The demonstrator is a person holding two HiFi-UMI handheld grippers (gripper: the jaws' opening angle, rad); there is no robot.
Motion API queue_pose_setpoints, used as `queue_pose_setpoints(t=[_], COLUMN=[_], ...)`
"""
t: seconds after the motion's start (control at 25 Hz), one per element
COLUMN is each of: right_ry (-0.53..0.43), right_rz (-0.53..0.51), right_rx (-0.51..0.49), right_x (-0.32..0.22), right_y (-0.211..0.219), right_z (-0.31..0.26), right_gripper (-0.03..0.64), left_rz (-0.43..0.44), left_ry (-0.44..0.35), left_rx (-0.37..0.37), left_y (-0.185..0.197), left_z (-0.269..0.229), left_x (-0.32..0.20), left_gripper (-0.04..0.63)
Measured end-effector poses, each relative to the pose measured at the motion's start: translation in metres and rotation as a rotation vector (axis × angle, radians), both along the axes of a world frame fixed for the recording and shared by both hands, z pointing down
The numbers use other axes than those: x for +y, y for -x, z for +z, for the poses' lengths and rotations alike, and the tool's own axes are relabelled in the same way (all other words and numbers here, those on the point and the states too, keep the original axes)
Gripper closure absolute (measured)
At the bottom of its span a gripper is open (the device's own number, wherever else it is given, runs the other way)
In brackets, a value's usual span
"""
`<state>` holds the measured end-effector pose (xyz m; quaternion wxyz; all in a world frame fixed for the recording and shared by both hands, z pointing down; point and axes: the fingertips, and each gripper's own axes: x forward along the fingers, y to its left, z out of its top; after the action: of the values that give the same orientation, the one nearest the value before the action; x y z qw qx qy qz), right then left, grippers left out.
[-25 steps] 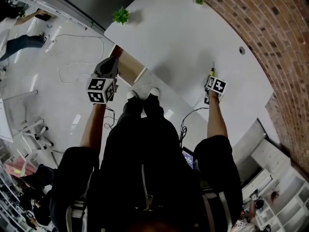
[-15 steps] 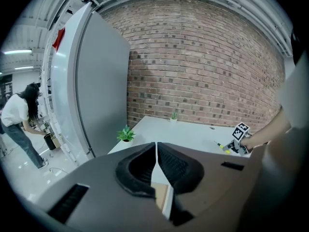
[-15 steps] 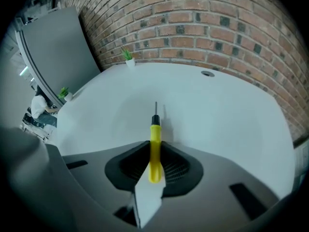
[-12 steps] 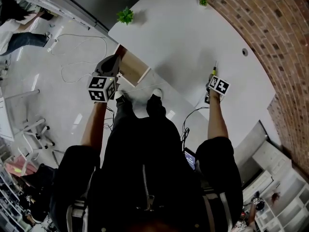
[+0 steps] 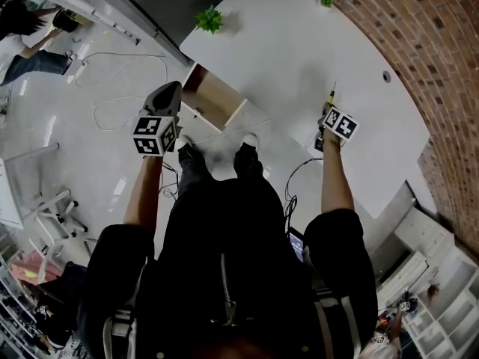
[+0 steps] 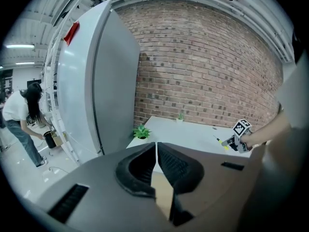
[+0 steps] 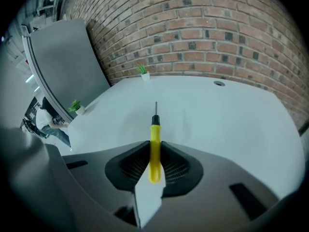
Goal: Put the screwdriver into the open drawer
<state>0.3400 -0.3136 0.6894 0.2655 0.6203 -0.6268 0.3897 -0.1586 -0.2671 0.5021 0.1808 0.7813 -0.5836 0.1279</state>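
Looking steeply down, head view. Shows a white table [image 5: 299, 43] set against a curved brick wall [image 5: 426, 43]. Places an open drawer [image 5: 212, 102], wooden inside, at the table's near left edge. Places the left gripper [image 5: 171, 90] just left of the drawer, over the floor and apart from it. Places the right gripper [image 5: 328, 113] over the right part of the table, well apart from the drawer, with the screwdriver [image 5: 331, 96] projecting beyond its tips toward the far side. Lists a larger plant [image 5: 210, 19] at the table's far left corner and a smaller plant [image 5: 327, 1] at the far edge by the wall.

Left gripper view. Shows the jaws closed on each other, tip to tip. Lists beyond them the larger plant, the tabletop, the brick wall and a tall grey panel [image 6: 96, 81] at left. Places the right gripper at far right, yellow handle showing.

Right gripper view. Shows the jaws clamped on the screwdriver's yellow handle, pads pressing from both sides. Points the black collar and thin metal shaft away, over the white tabletop. Lists a round hole [image 7: 219, 83] in the table near the wall.
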Motion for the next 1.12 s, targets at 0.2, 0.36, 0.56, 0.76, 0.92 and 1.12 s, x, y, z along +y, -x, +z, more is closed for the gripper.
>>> queue_pose_setpoints(t=[0.2,0.36,0.56,0.76,0.92,1.12], right_ry=[-0.039,-0.066,-0.069,-0.057,-0.029,0.020], right_rz=[0.020,0.039,-0.001,-0.046,-0.080,-0.111], right_rx=[-0.070,-0.157,-0.228,-0.309,-0.345,-0.383], right_x=[0.010,0.017,0.027,0.044,0.065,0.087], right_y=[0.070,0.138,0.224,0.298,0.346,0.397], right_z=[-0.021,-0.032,-0.033,-0.024,-0.010,0.019], right_gripper=[0.537,0.537,0.537,0.537,0.537,0.537], left_rz=[0.031,0.056,0.070,0.077,0.079,0.080], left_ry=[-0.002,0.007,0.036,0.064,0.074,0.084], left_rx=[0.023,0.037,0.053,0.064,0.065,0.081], left_y=[0.040,0.073,0.109,0.139,0.161,0.178], left_z=[0.003,0.011,0.030,0.050,0.065,0.080], left_x=[0.003,0.005,0.007,0.013,0.015,0.015], left_gripper=[0.565,0.565,0.565,0.565,0.565,0.565])
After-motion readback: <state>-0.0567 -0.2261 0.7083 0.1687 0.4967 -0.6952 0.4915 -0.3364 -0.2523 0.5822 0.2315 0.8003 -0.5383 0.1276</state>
